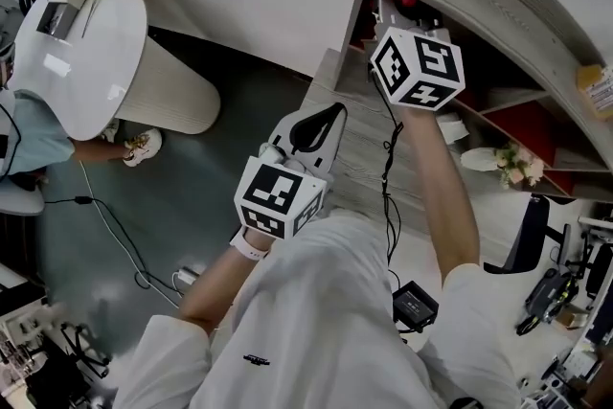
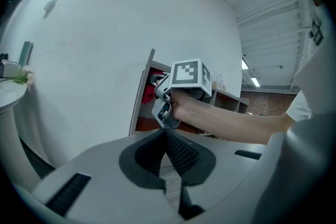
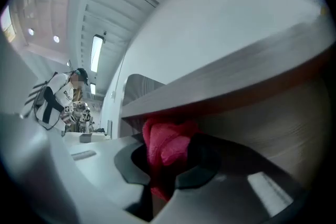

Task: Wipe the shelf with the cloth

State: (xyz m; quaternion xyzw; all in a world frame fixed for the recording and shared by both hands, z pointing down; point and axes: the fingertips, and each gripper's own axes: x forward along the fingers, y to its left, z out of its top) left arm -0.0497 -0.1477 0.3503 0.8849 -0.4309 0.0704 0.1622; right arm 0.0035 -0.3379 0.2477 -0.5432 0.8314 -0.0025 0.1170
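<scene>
A red cloth [image 3: 165,147] is pinched in my right gripper [image 3: 161,162], which is shut on it just under a grey wooden shelf board [image 3: 236,76]. In the head view the right gripper's marker cube [image 1: 417,67] is at the shelf opening, its fingertips are hidden, and a bit of red cloth [image 1: 407,0] shows beyond it. My left gripper [image 1: 308,131] rests shut and empty on the grey shelf top [image 1: 359,168]. In the left gripper view its pads [image 2: 181,152] touch, and the right gripper [image 2: 169,105] and red cloth [image 2: 148,93] are ahead.
A white wall stands left of the shelf unit. Lower compartments hold a white dish [image 1: 477,158], small flowers [image 1: 519,166] and a yellow box [image 1: 596,86]. A white round table [image 1: 91,43] with a seated person [image 1: 29,144] is at left, cables [image 1: 115,235] on the dark floor.
</scene>
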